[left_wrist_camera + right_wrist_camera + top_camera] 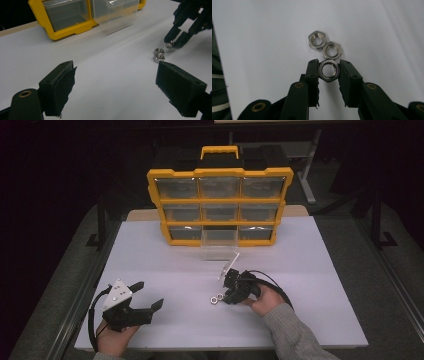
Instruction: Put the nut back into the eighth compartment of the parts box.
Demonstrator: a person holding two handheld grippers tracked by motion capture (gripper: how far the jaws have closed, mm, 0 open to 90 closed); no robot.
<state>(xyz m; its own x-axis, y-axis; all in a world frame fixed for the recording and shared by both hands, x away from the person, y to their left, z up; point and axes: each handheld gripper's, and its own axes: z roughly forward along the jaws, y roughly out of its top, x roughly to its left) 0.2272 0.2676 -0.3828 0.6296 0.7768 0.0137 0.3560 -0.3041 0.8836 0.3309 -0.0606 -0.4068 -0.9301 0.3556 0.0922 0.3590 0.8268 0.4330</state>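
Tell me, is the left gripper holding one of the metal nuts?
No, the left gripper stands open with nothing between its jaws.

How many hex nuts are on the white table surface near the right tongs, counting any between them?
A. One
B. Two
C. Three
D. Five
C: the right gripper view shows the right tongs shut on one nut, with two loose nuts lying touching each other just beyond on the table.

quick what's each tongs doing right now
Left tongs: open, holding nothing.
Right tongs: shut on a nut, beside two loose nuts.
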